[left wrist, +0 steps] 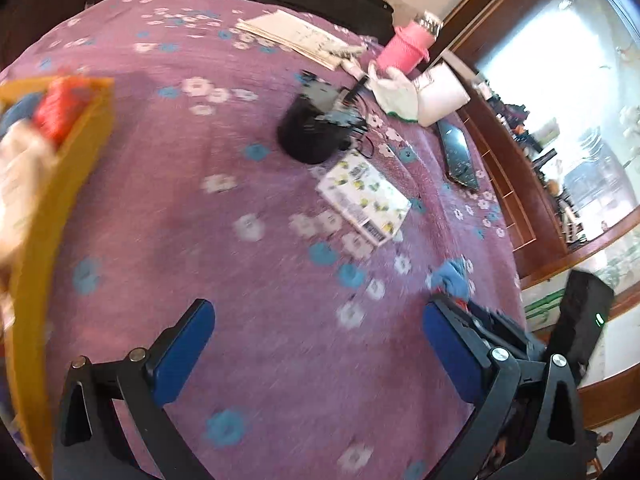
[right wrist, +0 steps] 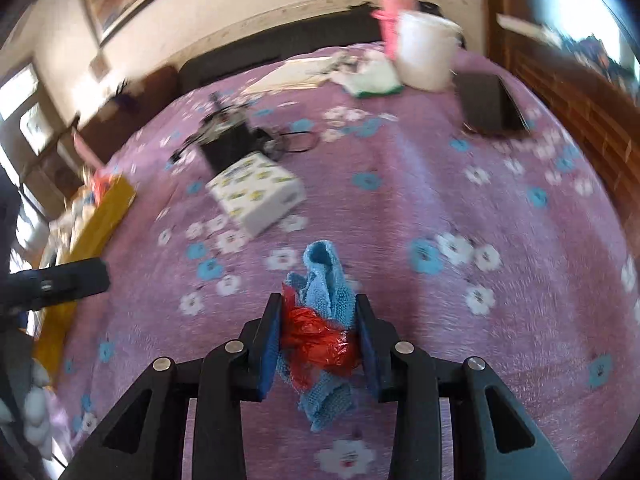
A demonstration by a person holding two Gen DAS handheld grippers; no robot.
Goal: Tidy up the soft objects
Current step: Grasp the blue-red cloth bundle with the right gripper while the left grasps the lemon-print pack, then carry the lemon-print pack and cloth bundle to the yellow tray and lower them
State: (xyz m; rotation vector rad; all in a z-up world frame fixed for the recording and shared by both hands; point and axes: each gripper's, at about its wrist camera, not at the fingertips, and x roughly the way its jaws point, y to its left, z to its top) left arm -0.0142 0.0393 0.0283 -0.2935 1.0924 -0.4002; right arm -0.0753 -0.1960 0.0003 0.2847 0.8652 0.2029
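Note:
A light blue knitted cloth [right wrist: 324, 272] and a crumpled red plastic bag [right wrist: 316, 332] are bunched together between the blue pads of my right gripper [right wrist: 318, 304], which is shut on them just above the purple flowered bedspread [right wrist: 440, 184]. The same cloth [left wrist: 452, 276] peeks out beyond the right finger in the left wrist view. My left gripper [left wrist: 318, 312] hangs open over bare bedspread, nothing between its fingers. A yellow box [left wrist: 40, 240] at the left edge holds a red item [left wrist: 60, 108] and pale soft things, all blurred.
On the bed lie a patterned tissue pack [left wrist: 364, 196], a black pot with cables [left wrist: 312, 132], papers [left wrist: 296, 36], a pink bottle [left wrist: 404, 48], a white cloth with a green edge [left wrist: 396, 96], a white container [right wrist: 426, 52] and a dark flat device [left wrist: 458, 156]. A wooden cabinet [left wrist: 520, 200] borders the right.

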